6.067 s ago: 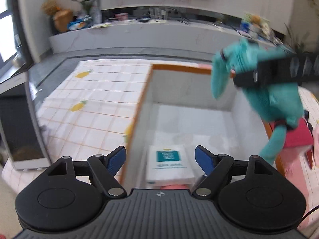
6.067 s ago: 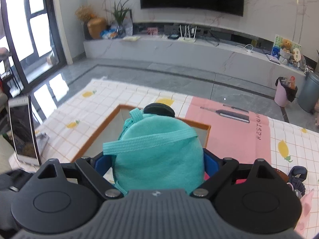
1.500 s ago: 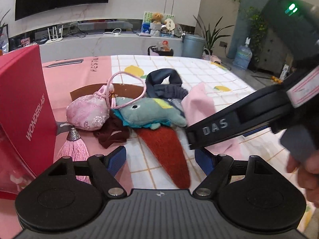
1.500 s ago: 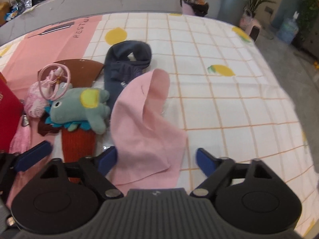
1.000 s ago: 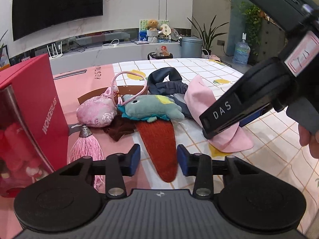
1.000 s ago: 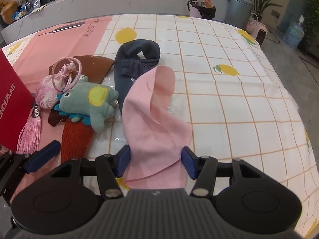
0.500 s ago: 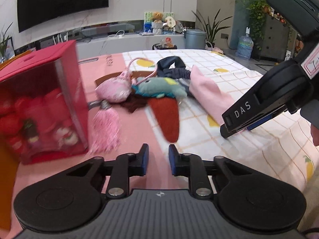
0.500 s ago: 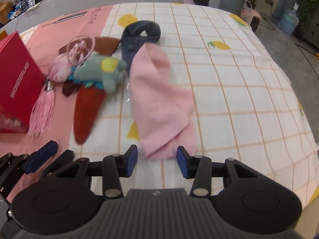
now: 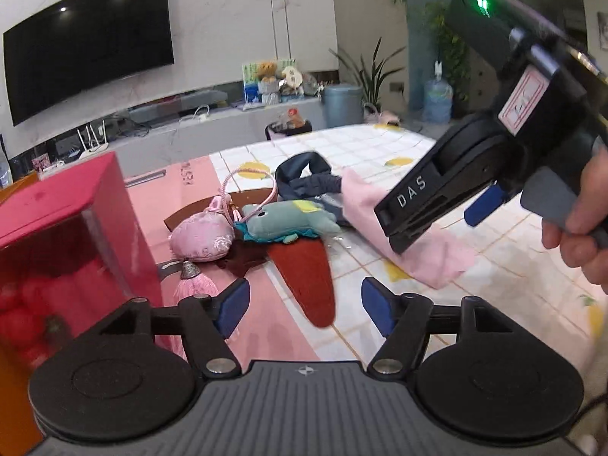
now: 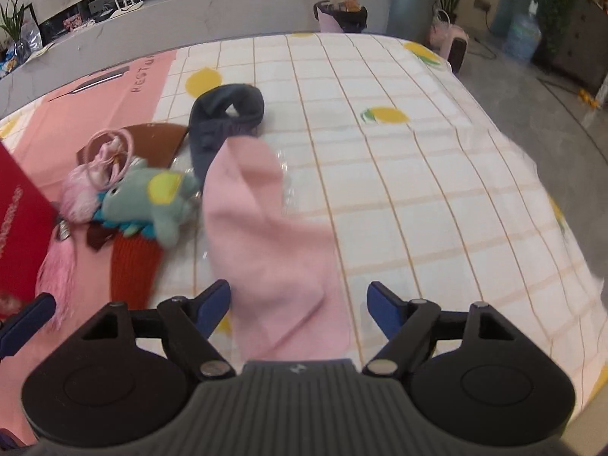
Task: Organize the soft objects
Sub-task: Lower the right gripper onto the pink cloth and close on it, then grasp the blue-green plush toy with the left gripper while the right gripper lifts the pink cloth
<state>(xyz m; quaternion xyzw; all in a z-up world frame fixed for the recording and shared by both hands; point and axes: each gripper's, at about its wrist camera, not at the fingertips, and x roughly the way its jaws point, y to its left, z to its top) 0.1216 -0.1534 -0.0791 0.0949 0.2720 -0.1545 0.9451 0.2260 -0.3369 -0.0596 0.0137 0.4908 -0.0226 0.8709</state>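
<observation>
We hold both grippers with jaws spread wide and empty: the left gripper (image 9: 304,306) faces the red-brown felt piece (image 9: 307,275), the right gripper (image 10: 298,304) hangs above the pink cloth (image 10: 262,243). The teal plush toy (image 10: 152,205) lies just beside the cloth, toward the table's (image 10: 418,190) left edge.

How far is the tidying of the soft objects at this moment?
Nothing in these views looks put away yet. Both grippers are open and hold nothing: the left gripper faces the red-brown sock, and the right gripper is over the pink cloth. The green plush toy, pink pouch and dark blue sock also lie loose on the tablecloth.
</observation>
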